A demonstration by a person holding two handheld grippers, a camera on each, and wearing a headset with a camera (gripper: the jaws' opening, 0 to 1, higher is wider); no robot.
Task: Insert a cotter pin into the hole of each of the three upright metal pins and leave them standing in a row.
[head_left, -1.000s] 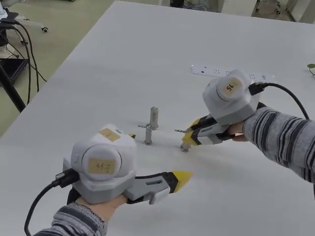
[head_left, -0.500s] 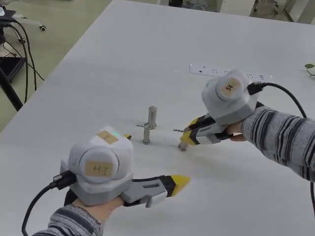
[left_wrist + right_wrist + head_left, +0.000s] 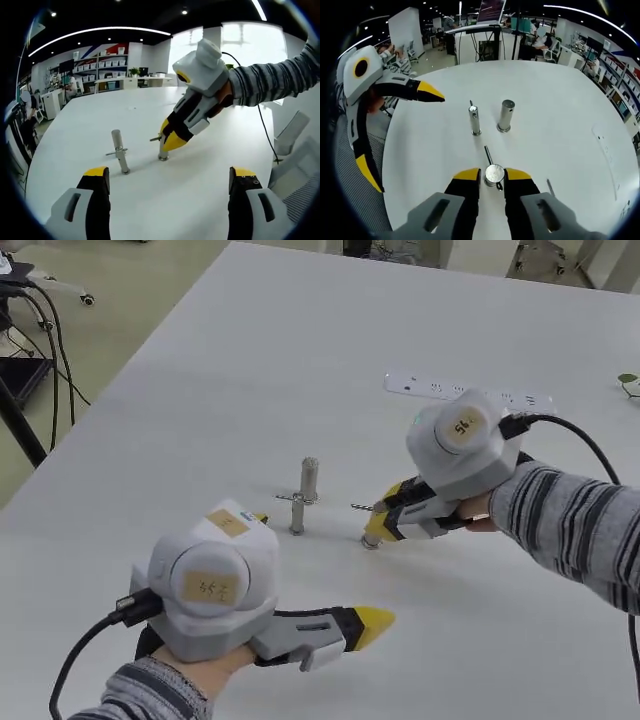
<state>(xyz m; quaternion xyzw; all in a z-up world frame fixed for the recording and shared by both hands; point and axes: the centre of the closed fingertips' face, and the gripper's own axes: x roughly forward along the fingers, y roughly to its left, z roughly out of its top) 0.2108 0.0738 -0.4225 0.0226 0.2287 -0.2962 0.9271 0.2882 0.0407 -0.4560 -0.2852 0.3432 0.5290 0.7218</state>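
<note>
**White worktop, three upright pins: right tongs on the nearest pin, almost nothing altered**

**1. Right tongs** (image 3: 493, 176). Narrow, clamped on the head of the gripped pin (image 3: 370, 538), which stands upright on the worktop (image 3: 300, 340). The projecting cotter pin (image 3: 362, 507) is a thin rod that juts forward from between the tips at the top of this pin. Whether it is fully through the hole cannot be told.

**2. Left tongs** (image 3: 169, 174). Wide and holding nothing. They sit low over the worktop, well apart from the right tongs, and point toward them.

**3. Ahead of the right tongs, near.**
- The middle pin (image 3: 297, 515) is upright, with the seated cotter pin (image 3: 290, 497) crosswise through its top.
- The far pin (image 3: 310, 480) is just beyond it. It is thicker and upright, and no cotter shows in it.

**4. Beyond the right tongs, well apart.** A power strip (image 3: 465, 392) lies flat.

**Change over the last second.**
- The body of the right tongs has settled a little lower. Its tips stay clamped on the same pin.
- The rod juts out by the same amount as before.
- The left tongs have drifted only a little and stay wide.
- All three pins keep their places relative to one another.

**Bearing on the task (judgement).**
- The second insertion is being finished or checked rather than newly advanced.
- One pin looks done, one is in hand, and the far pin still appears to need its cotter.
- The gripped pin stands off the line of the other two, so the row will probably need straightening.
- The pin could tip when the right tongs release it.
</note>
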